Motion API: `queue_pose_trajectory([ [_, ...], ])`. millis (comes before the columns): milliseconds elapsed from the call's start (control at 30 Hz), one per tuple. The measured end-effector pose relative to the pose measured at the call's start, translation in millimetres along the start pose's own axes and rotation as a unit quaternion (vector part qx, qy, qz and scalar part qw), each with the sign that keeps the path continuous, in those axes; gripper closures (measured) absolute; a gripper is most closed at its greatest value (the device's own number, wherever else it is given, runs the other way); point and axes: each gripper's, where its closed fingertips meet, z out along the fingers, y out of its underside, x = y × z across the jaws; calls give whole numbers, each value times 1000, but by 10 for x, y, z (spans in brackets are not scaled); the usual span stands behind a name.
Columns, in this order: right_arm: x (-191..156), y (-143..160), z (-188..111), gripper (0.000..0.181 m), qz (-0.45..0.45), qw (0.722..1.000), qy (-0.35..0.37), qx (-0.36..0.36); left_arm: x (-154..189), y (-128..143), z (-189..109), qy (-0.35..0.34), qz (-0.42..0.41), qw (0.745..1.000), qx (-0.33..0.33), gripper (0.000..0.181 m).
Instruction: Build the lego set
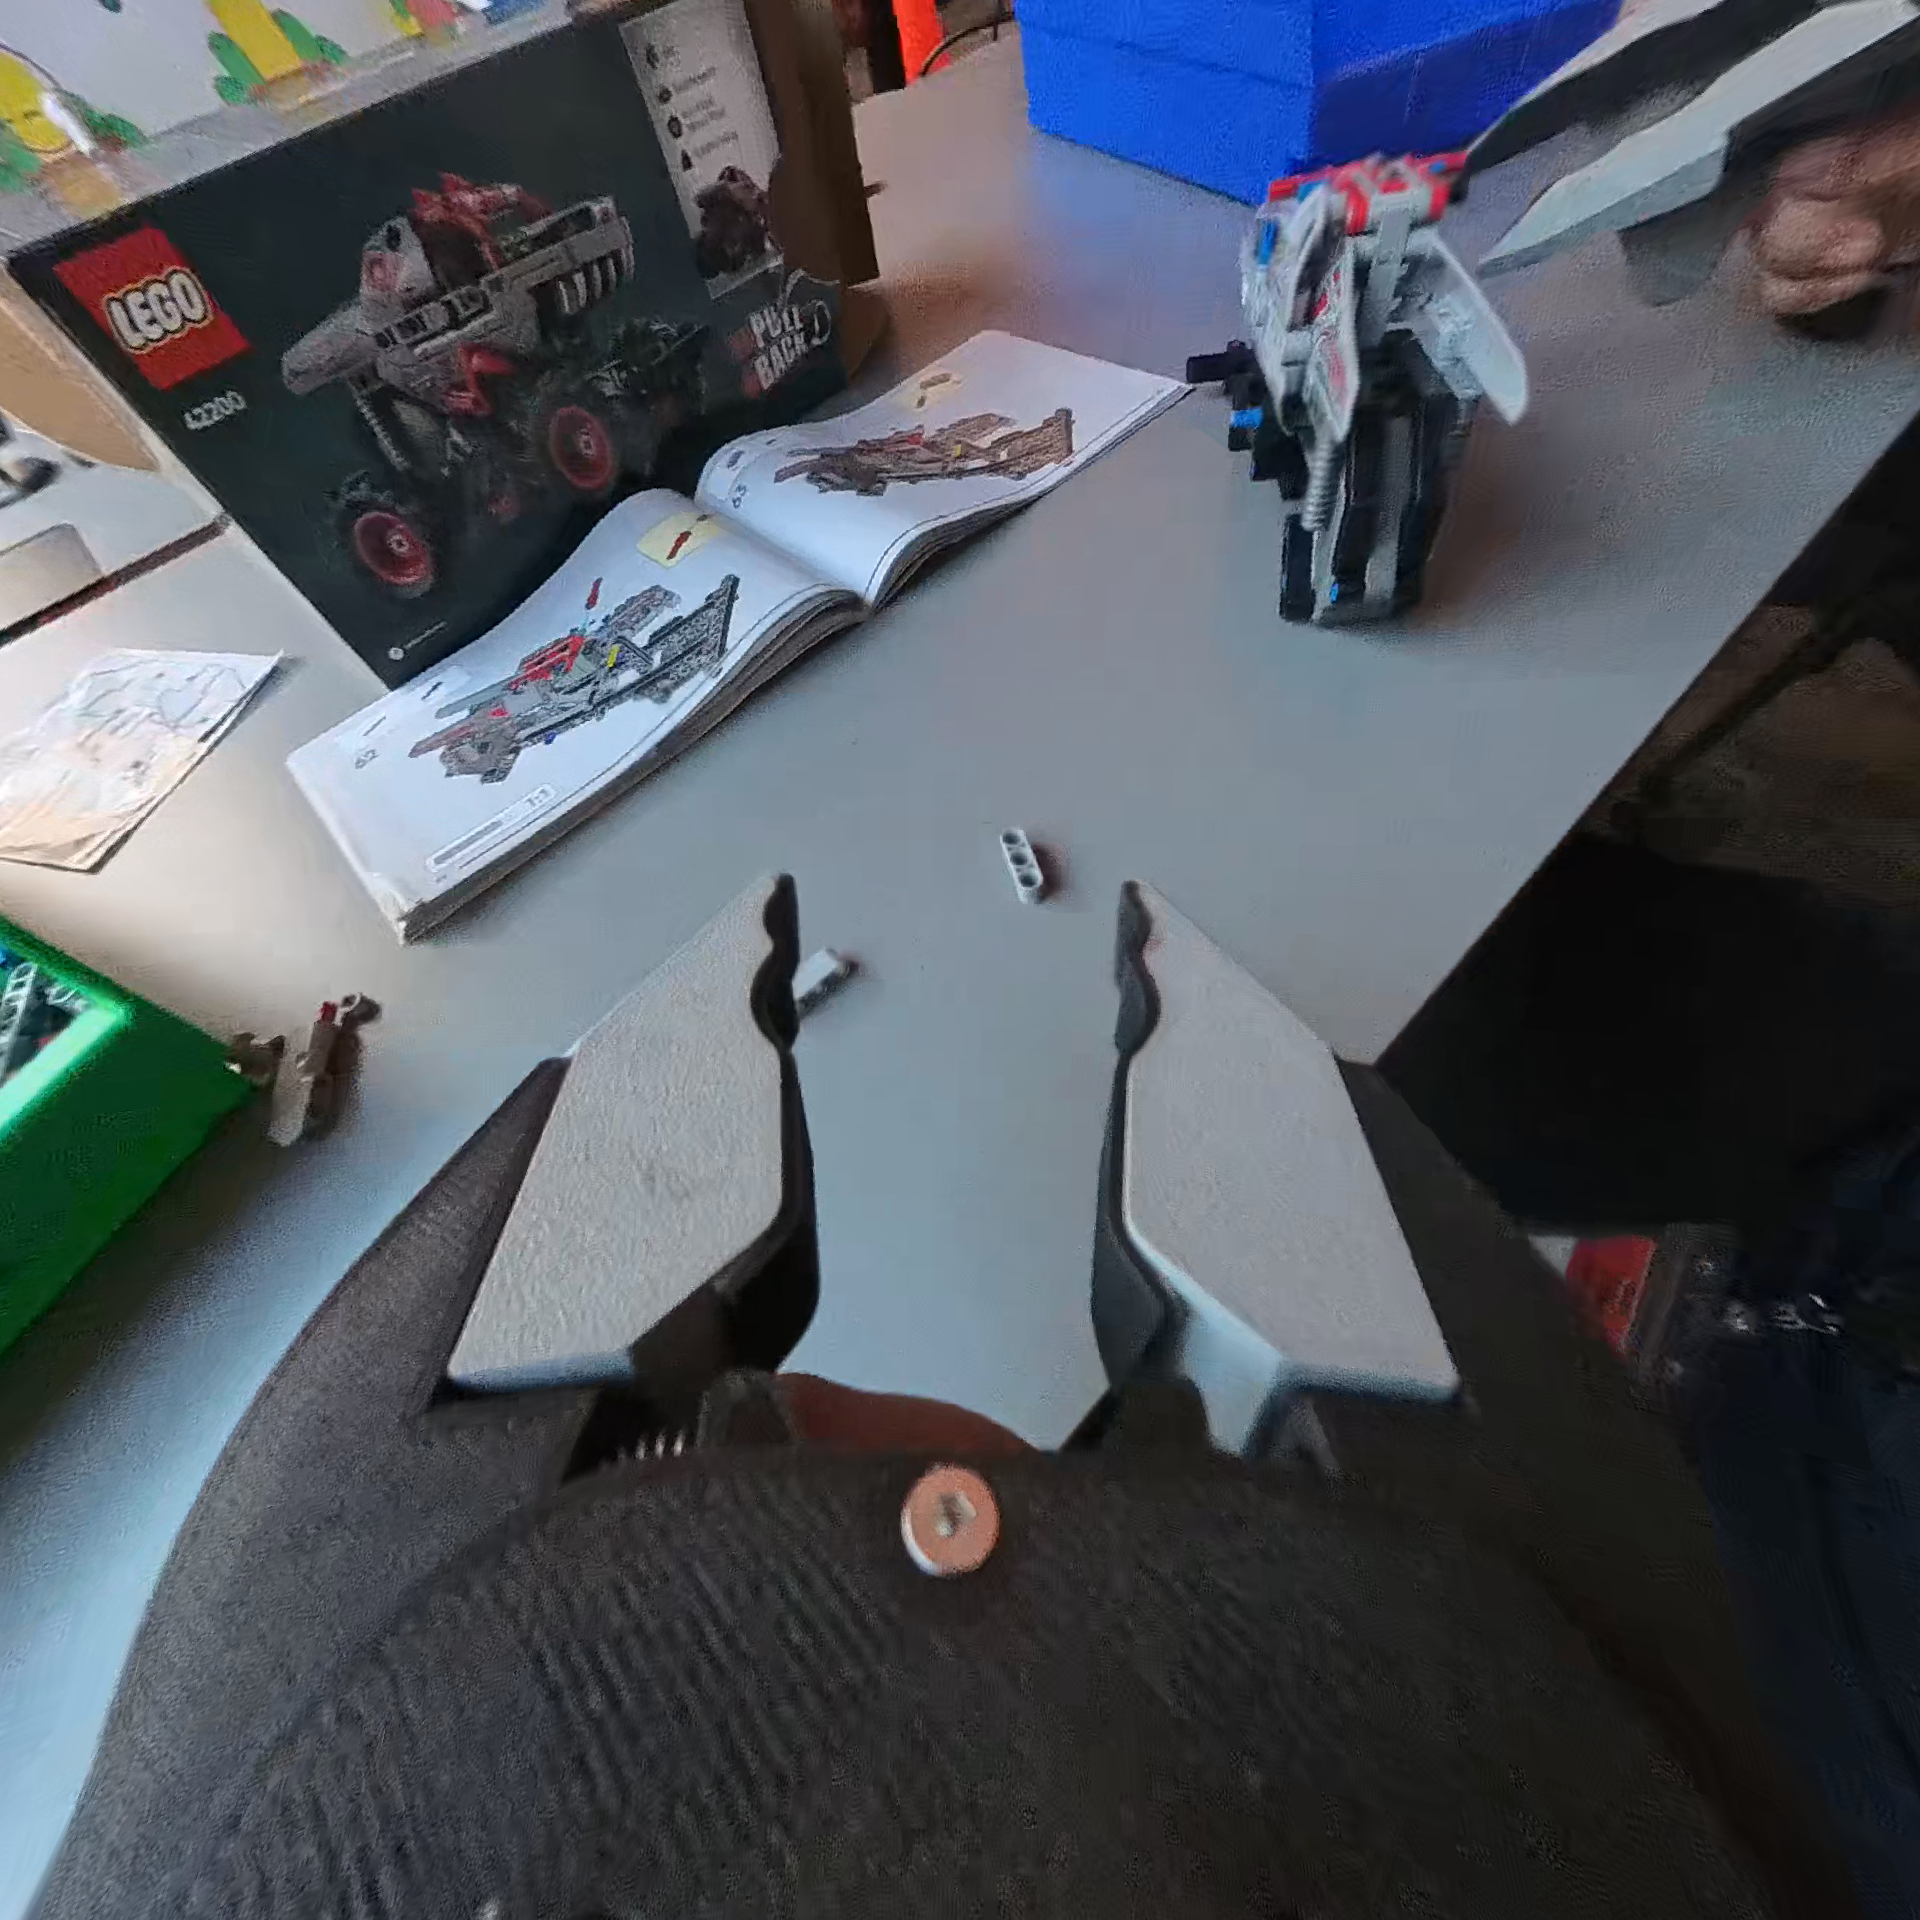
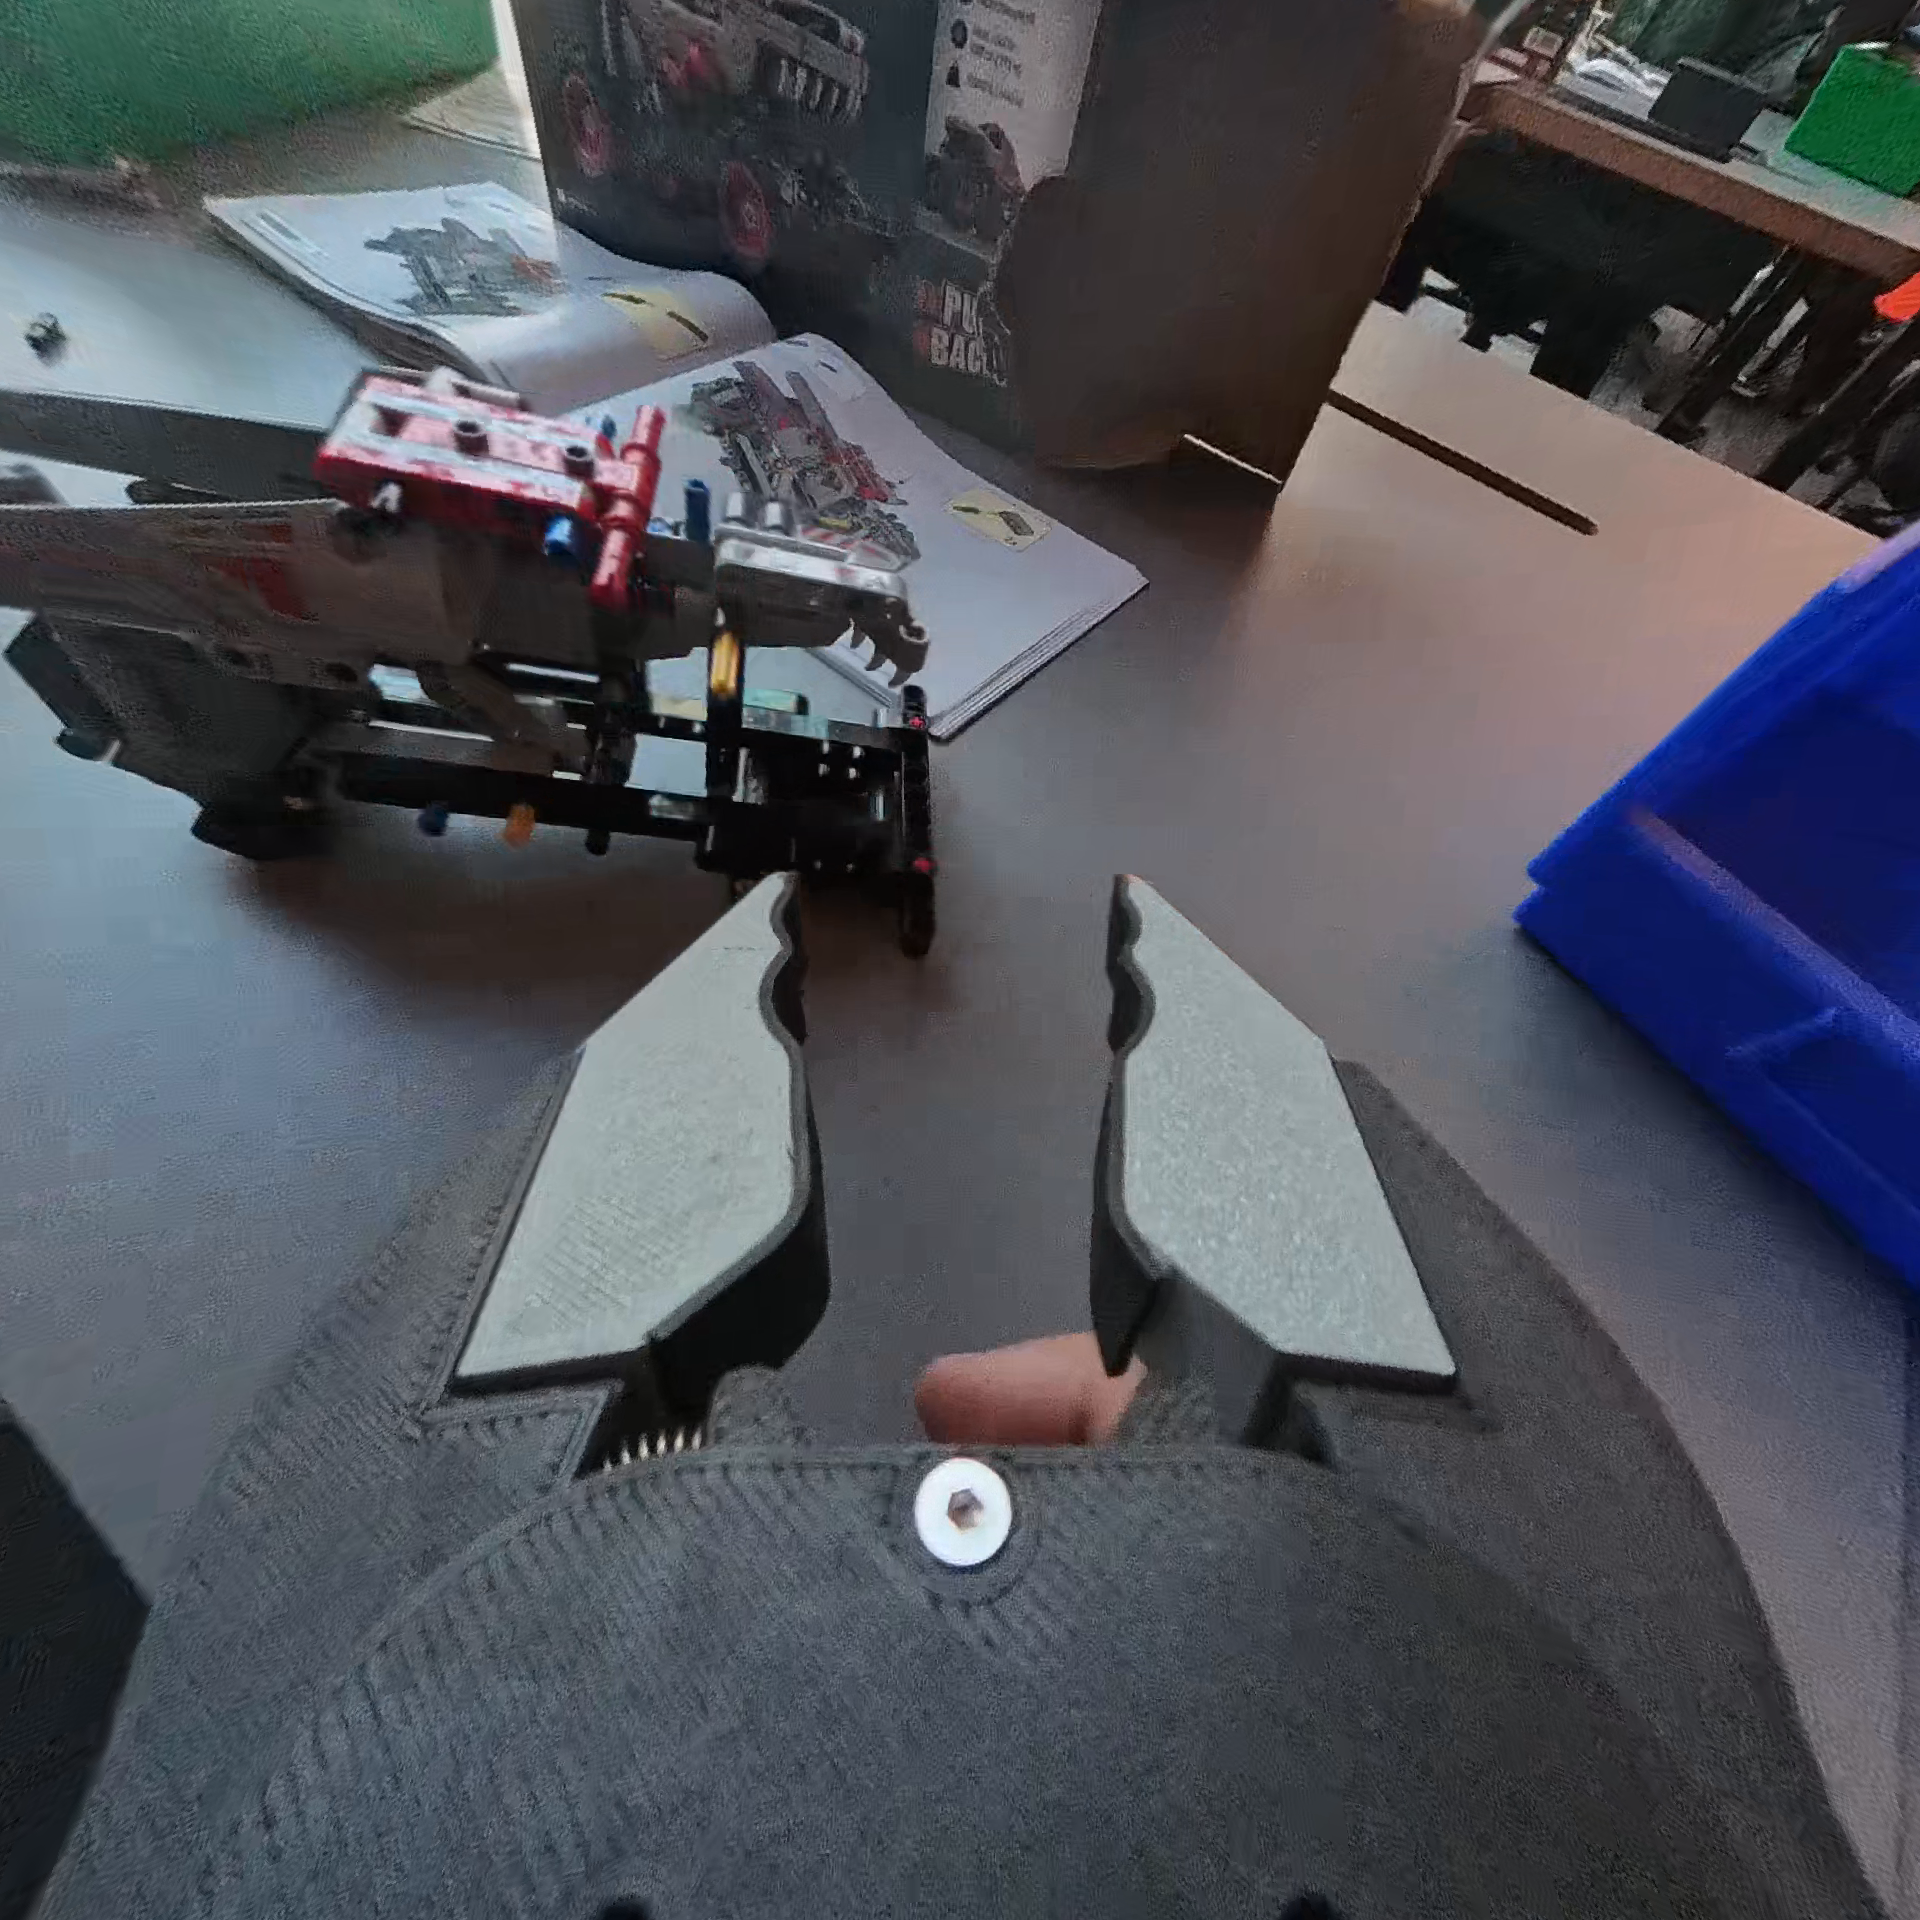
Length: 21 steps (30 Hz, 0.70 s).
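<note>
The partly built model (image 1: 1361, 416), grey and black with red parts on top, stands on the grey table (image 1: 1039, 675) at the far right. My left gripper (image 1: 956, 935) is open and empty, low over the table. A small grey three-hole beam (image 1: 1023, 864) lies just beyond its fingertips. Another small grey piece (image 1: 826, 977) lies beside its left finger. My right gripper (image 2: 956, 935) is open and empty. Its left fingertip is close to the black frame end of the model (image 2: 520, 623). The right gripper also shows in the left wrist view (image 1: 1662, 156), beside the model's top.
The open instruction booklet (image 1: 727, 603) lies in front of the set's dark box (image 1: 436, 343). A green bin (image 1: 62, 1122), a small grey-and-red sub-assembly (image 1: 312, 1060) and a paper sheet (image 1: 114, 748) are at the left. A blue bin (image 2: 1766, 883) stands at the right. The table edge (image 1: 1558, 831) runs along the right.
</note>
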Motion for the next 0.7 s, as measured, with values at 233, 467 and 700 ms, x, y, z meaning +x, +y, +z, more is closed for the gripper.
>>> queue_pose_trajectory([
  [233, -84, -199, -11, 129, -29, 992, -96, 75, 37, -33, 157, 86, -2, 996, 13, 117],
  [467, -159, -279, -104, 126, -25, 985, -128, 113, 152, -144, 209, 85, 18, 996, 0, 117],
  [700, -145, -258, -88, 129, -20, 986, -127, 105, 521, -157, 291, 110, 31, 993, -14, 119],
])
